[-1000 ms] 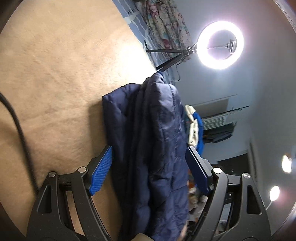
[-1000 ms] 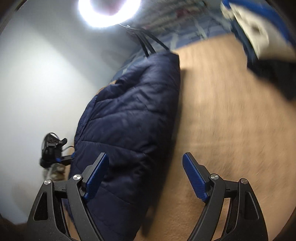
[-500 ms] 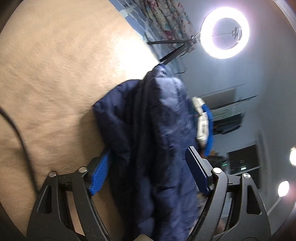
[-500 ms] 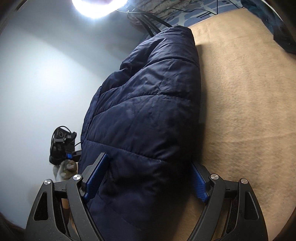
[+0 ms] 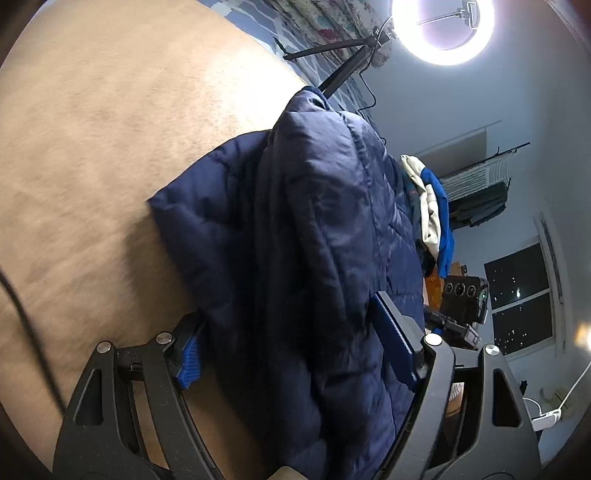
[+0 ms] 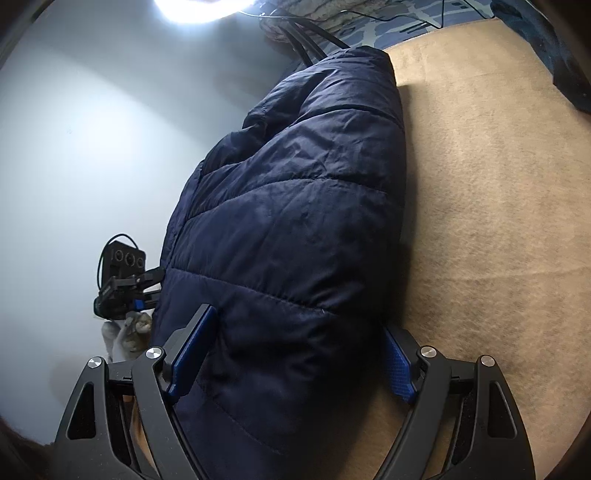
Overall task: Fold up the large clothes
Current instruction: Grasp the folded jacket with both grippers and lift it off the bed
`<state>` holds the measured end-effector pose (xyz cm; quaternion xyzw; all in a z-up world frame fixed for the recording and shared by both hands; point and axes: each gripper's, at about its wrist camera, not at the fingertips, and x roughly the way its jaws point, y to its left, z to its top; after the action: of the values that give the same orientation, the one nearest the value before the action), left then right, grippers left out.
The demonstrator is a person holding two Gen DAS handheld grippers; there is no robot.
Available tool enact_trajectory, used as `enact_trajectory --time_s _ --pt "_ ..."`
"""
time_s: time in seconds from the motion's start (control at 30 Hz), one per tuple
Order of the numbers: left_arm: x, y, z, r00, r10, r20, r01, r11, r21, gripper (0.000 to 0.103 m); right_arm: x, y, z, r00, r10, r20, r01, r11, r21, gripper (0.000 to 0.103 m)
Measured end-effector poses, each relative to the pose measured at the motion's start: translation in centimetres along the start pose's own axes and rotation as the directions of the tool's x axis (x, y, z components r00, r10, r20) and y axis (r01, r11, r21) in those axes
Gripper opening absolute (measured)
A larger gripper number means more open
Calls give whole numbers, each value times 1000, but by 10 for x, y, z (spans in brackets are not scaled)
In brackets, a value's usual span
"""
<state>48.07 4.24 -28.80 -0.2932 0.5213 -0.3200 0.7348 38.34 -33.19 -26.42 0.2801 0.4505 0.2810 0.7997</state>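
A navy quilted puffer jacket lies bundled on a tan carpeted surface. My left gripper is open, its blue-padded jaws standing either side of the jacket's thick edge. In the right wrist view the same jacket fills the middle. My right gripper is open, and the jacket's bulk sits between its jaws. The other gripper shows beyond the jacket at the left.
A bright ring light on a tripod stands past the far edge. A white and blue cloth pile lies beyond the jacket. A dark cable crosses the tan surface at the left. Dark fabric lies at the far right.
Both grippers have moved forward onto the jacket, so its bulk now sits between each pair of open jaws. The jacket looks more bunched and closer.
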Motion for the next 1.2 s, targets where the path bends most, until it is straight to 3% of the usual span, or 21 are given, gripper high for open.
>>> enact_trajectory --time_s 0.13,0.37,0.47,0.53,0.63,0.83,1.2 --pt "5 -3 7 1000 13 12 -13 1000 -18 74 5 -1 5 1000 1 3 -1 1000 4 83" --pt "3 -21 -1 993 106 46 -108 993 54 54 5 5 4 1000 -31 0 31 999 -10 81" --pt "3 -34 -4 986 152 67 -158 982 99 41 11 12 5 997 -74 2 74 997 -30 70" --pt "2 -49 -7 978 190 87 -201 970 139 32 10 17 5 994 -107 6 107 993 -42 57" --pt "1 -65 -10 967 230 113 -246 955 165 25 9 31 7 985 -170 12 170 983 -71 42" --pt "-5 -95 -22 954 268 135 -290 938 188 19 4 66 5 955 -294 23 295 947 -129 23" --pt "-25 -169 -89 956 275 105 -293 916 273 18 -60 119 -46 899 -435 51 434 873 -221 18"
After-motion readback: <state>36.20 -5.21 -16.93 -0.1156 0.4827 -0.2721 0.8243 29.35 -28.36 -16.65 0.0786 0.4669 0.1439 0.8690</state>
